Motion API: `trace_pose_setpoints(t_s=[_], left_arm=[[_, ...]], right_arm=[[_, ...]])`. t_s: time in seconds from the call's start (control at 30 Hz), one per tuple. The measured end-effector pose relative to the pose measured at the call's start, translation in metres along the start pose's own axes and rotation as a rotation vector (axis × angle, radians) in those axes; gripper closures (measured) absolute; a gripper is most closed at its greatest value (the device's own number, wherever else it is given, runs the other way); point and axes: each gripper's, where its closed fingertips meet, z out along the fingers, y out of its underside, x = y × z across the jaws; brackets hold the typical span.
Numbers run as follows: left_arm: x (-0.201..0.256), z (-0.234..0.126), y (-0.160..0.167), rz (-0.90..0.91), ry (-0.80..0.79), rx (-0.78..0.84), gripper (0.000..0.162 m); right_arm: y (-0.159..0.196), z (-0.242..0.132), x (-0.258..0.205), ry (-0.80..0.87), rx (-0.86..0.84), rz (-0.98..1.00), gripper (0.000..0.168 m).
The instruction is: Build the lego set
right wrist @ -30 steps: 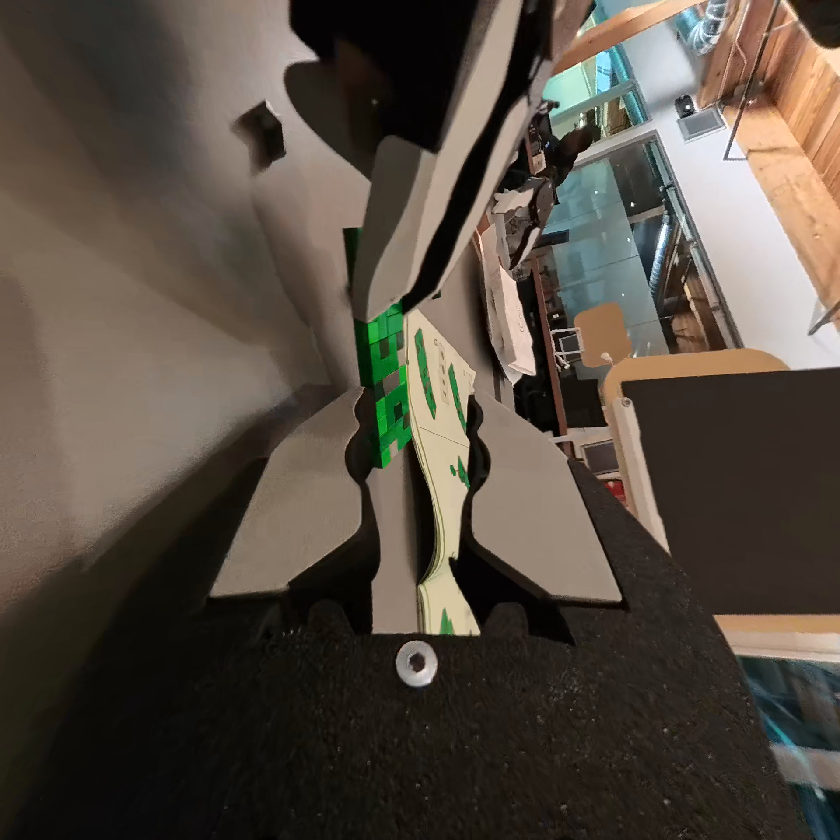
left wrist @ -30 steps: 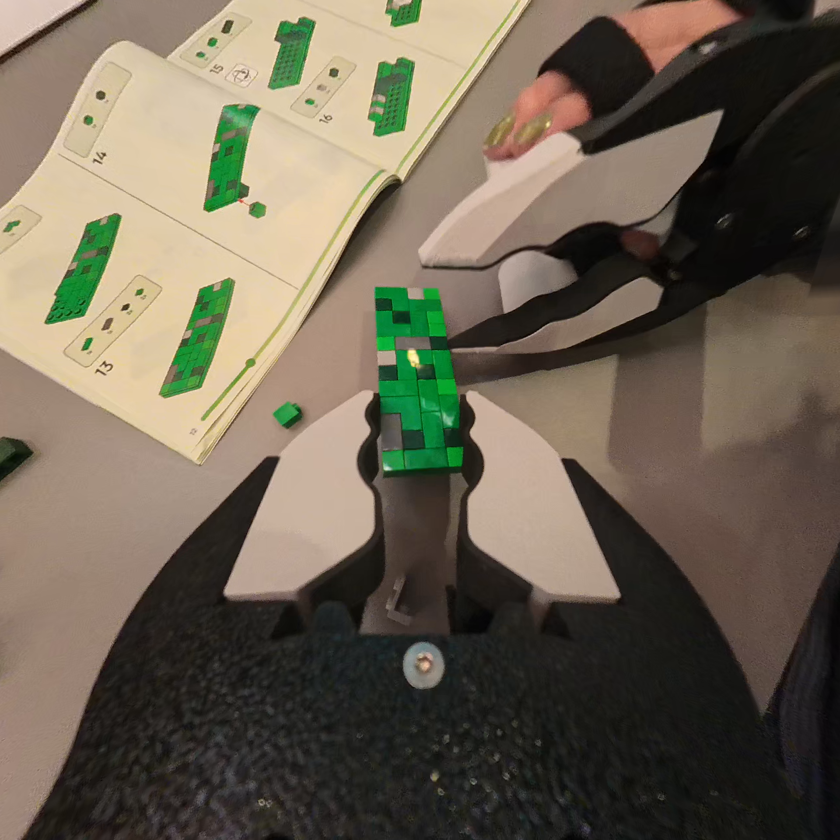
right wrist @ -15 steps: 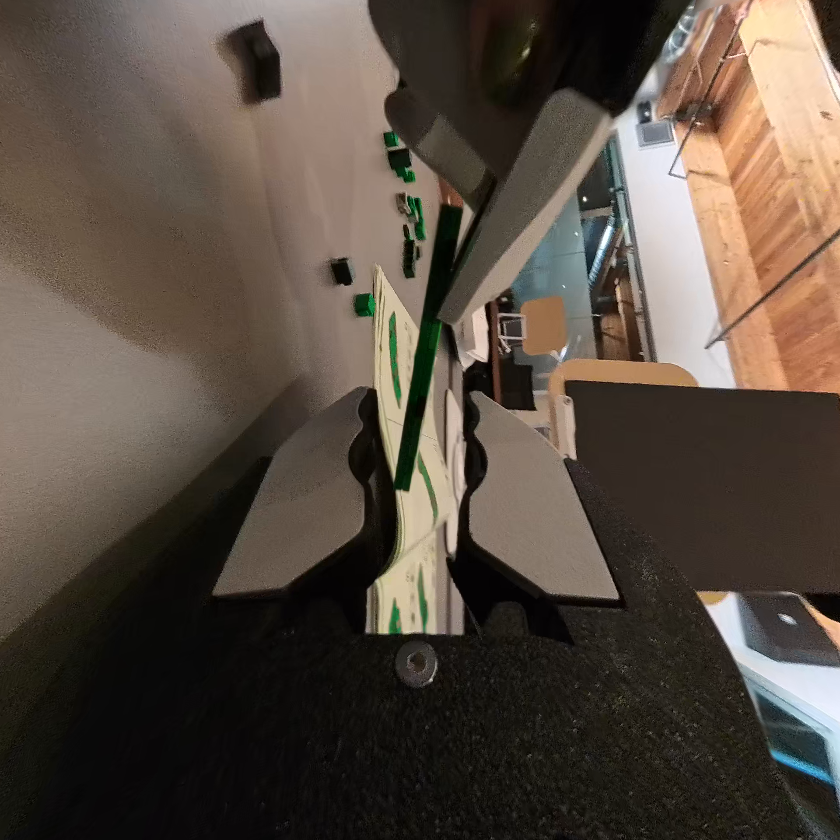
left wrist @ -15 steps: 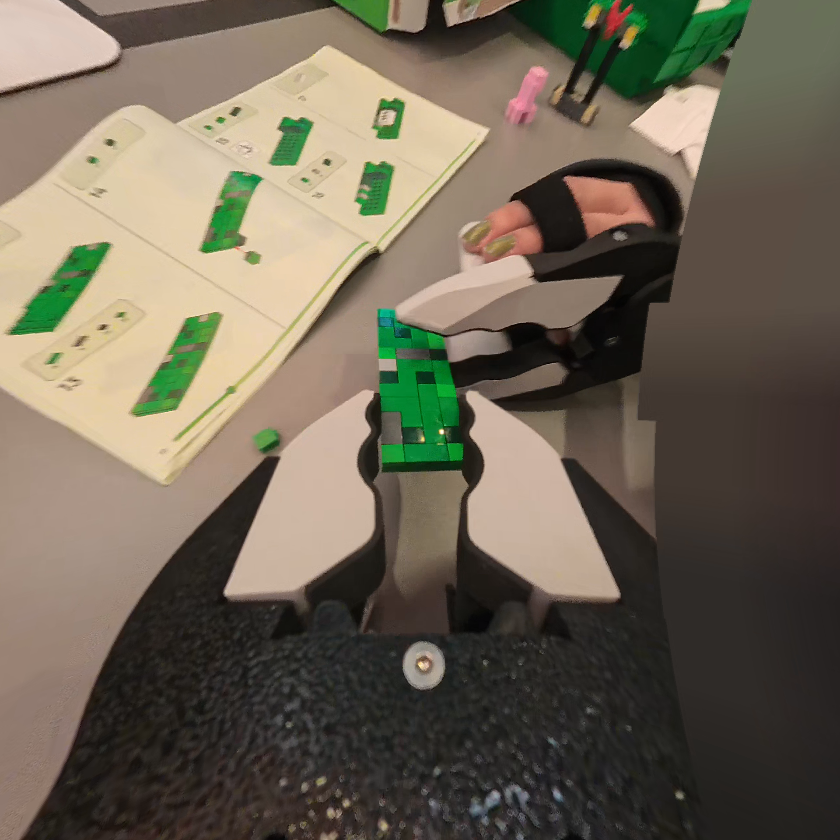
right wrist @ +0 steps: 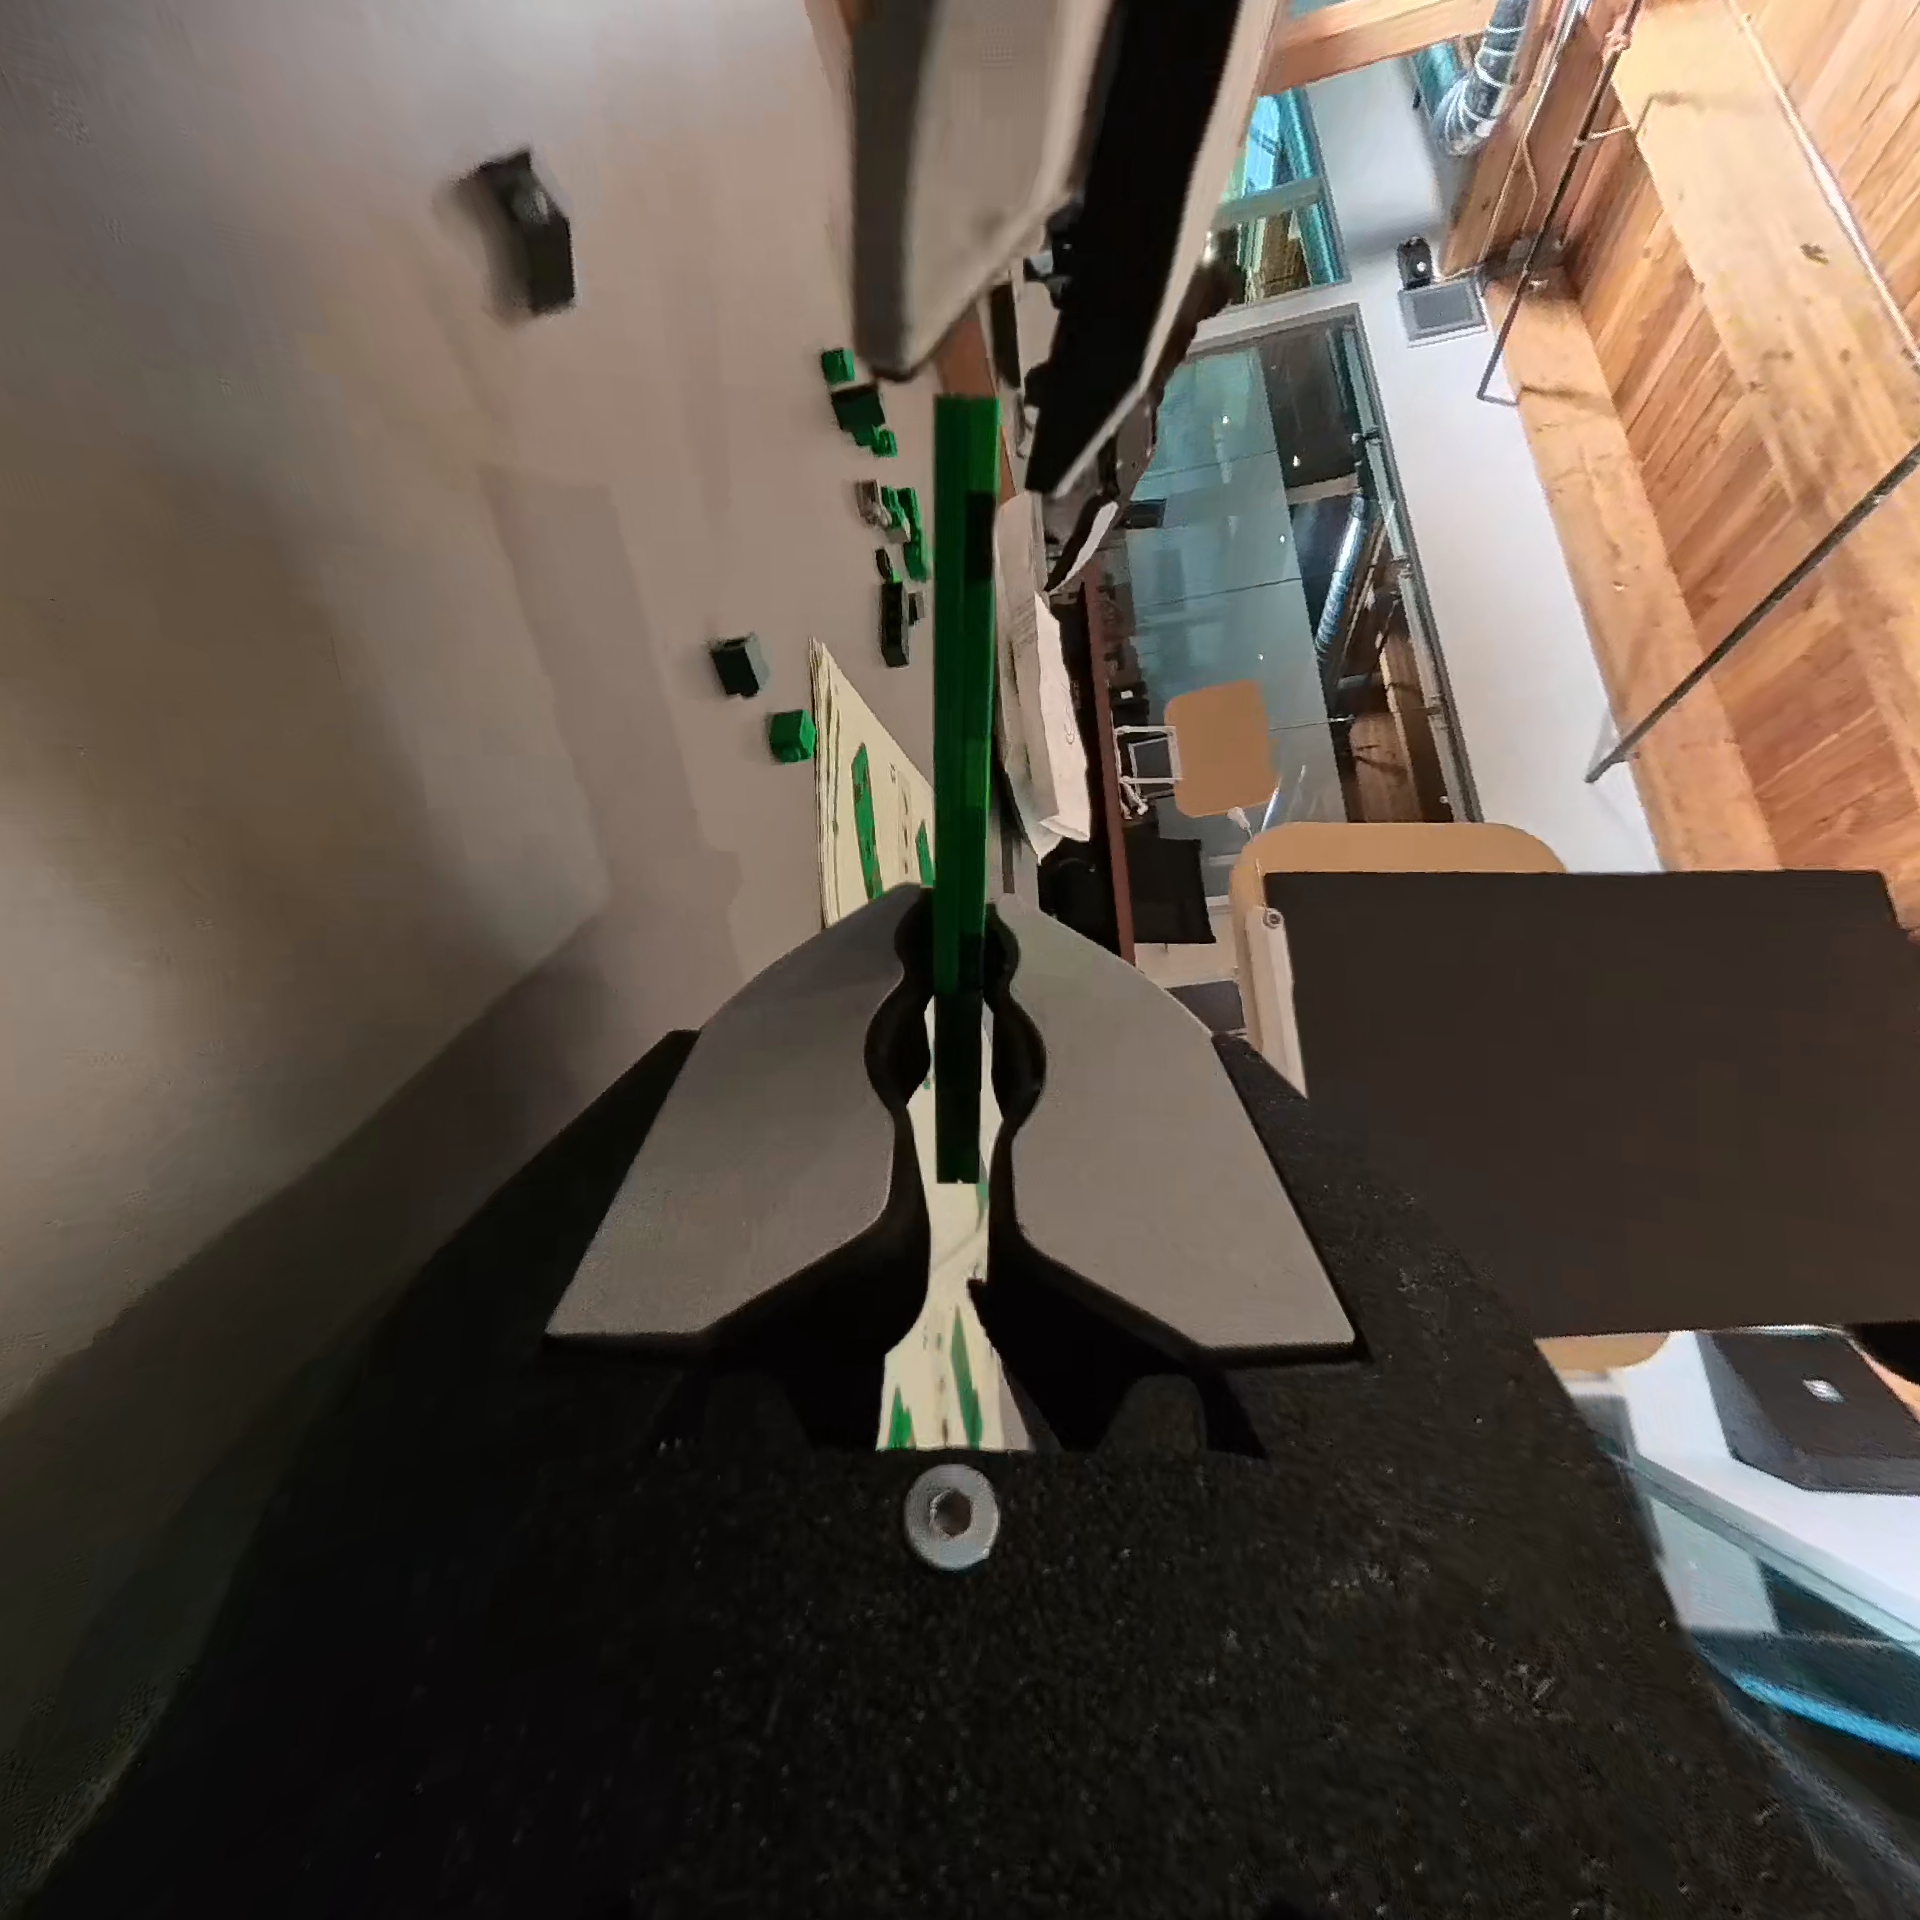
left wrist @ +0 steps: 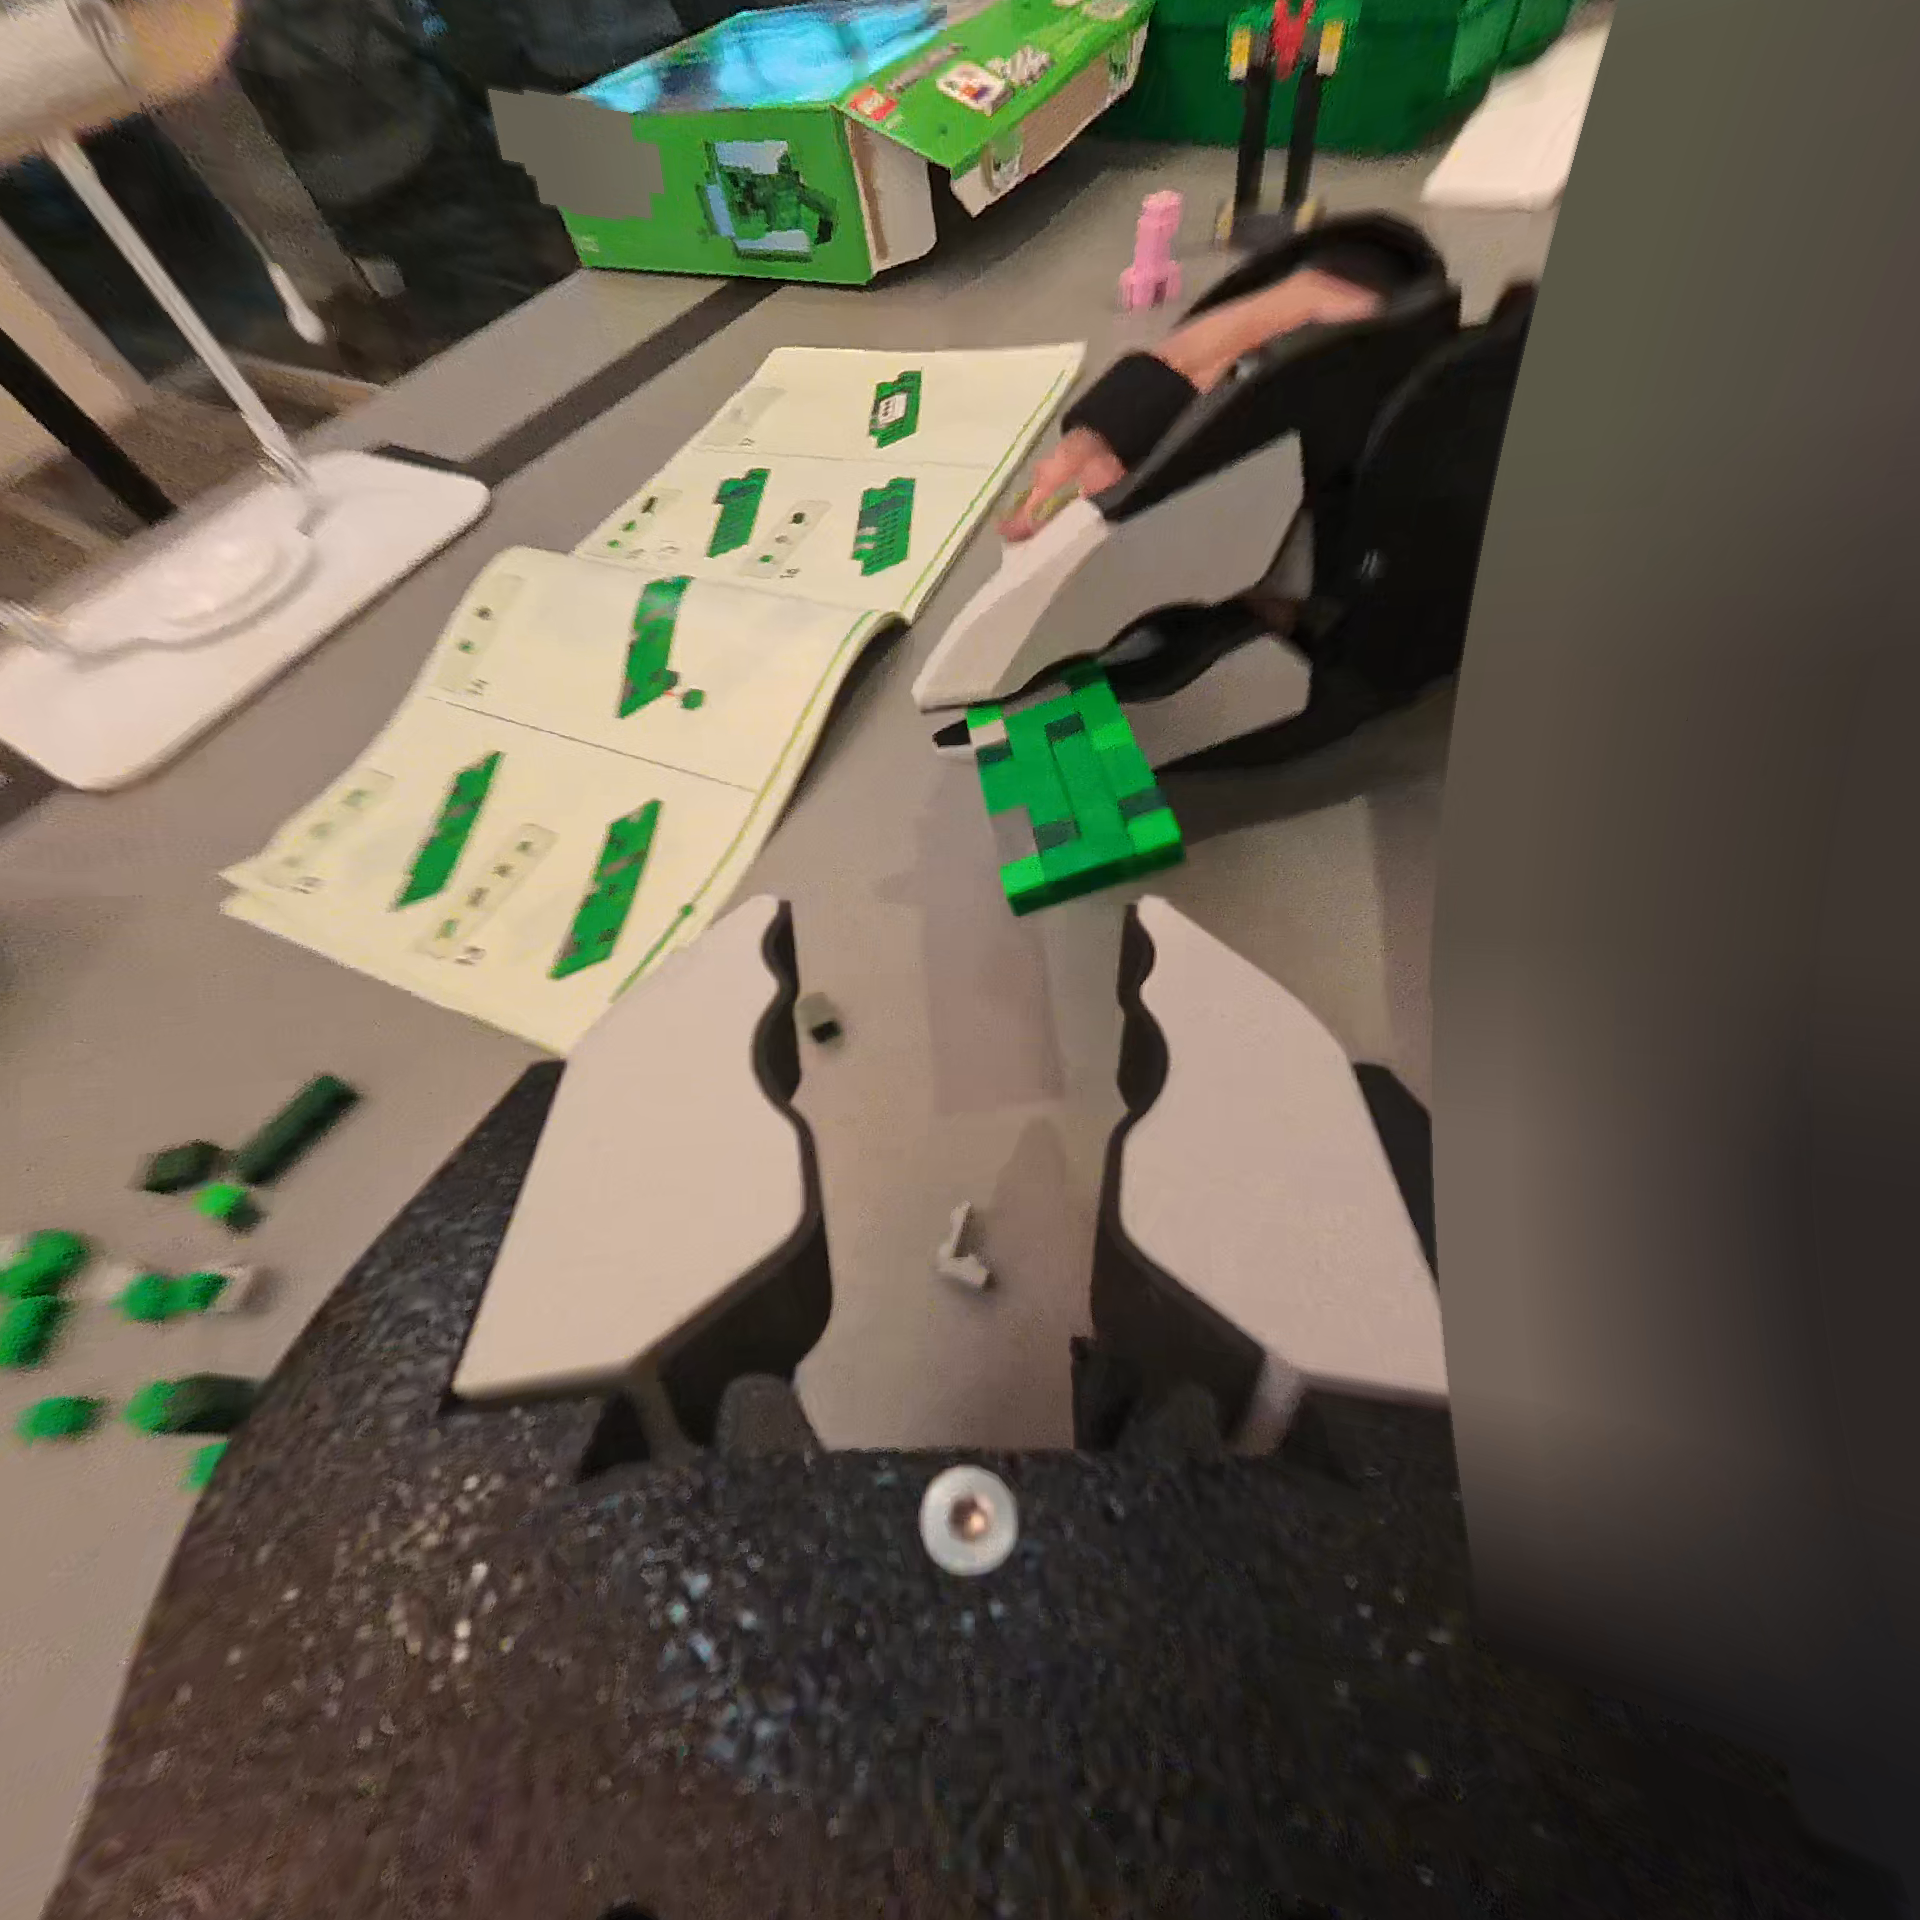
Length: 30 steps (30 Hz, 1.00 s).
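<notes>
Left wrist view: your left gripper [left wrist: 951,925] was released, its fingers [left wrist: 665,1164] spread wide and empty above the bench [left wrist: 894,1143].
Your right gripper [right wrist: 951,920] had its fingers [right wrist: 774,1122] clenched on the thin edge of the green lego panel [right wrist: 961,790]; that flat panel, a patchwork of light green, dark green and grey tiles, stuck out beside the open instruction booklet [left wrist: 623,707]. An opened green set box [left wrist: 748,177] lay at the bench's far side, its contents hidden from you.
</notes>
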Motion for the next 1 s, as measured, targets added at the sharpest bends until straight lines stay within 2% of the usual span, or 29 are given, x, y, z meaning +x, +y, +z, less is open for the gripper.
trace_pose_setpoints(t_s=[0.1, 0.17, 0.37, 0.63, 1.0], left_arm=[[0.007, 0.0, 0.005, 0.291, -0.064, -0.066, 0.112], [0.018, 0.005, 0.008, 0.427, -0.053, -0.098, 0.118], [0.027, 0.016, 0.003, 0.617, -0.08, -0.089, 0.138], [0.026, 0.022, -0.004, 0.751, -0.128, -0.067, 0.151], [0.022, 0.023, -0.007, 0.681, -0.115, -0.043, 0.156]], right_arm=[[-0.008, 0.0, -0.002, -0.013, 0.032, 0.021, 0.162], [-0.01, -0.001, -0.004, -0.021, 0.044, 0.026, 0.162], [-0.014, -0.001, -0.011, -0.053, 0.065, 0.015, 0.162], [-0.011, 0.0, -0.015, -0.087, 0.056, 0.044, 0.162], [-0.011, 0.0, -0.014, -0.074, 0.061, 0.047, 0.151]])
